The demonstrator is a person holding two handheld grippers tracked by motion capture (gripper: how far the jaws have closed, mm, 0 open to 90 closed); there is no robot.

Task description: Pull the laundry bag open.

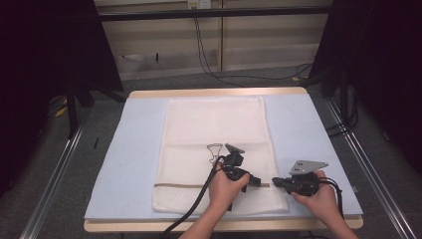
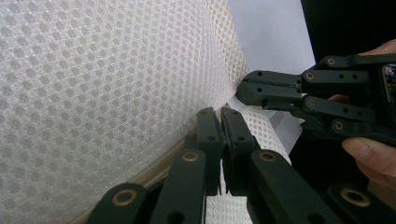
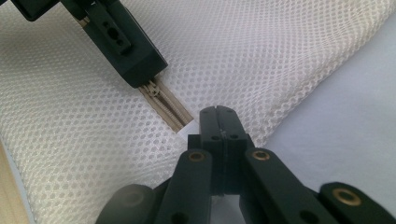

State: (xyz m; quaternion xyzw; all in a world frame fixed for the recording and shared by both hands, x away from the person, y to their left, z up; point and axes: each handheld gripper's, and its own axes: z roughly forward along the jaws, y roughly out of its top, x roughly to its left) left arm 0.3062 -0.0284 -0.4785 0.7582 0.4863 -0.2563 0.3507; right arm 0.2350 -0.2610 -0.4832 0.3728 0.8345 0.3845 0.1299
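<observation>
Here, a white mesh laundry bag (image 1: 215,149) lies flat along the middle of the pale blue mat (image 1: 129,149) covering the bench, its beige zipper (image 3: 169,108) running across the near end. The left gripper (image 1: 260,182) appears clamped on the zipper's slider, jaws together, while the right gripper (image 1: 276,182) pinches the bag's right edge at the zipper's end, jaws likewise pressed together with mesh between them (the two tips sit just beside each other, near the bag's near right corner).

The risk from here looks to lie in the grip on the slider: its tab is small, and a pull at an angle to the teeth could make the jaws slide off or jam the slider on loose mesh. If the right gripper's hold on the thin edge gives way, the whole bag would likely drag leftward across the mat instead of unzipping. With both grippers so close, a slight twist could also knock them together. Pulling upward rather than along the zipper may bunch the soft fabric.
</observation>
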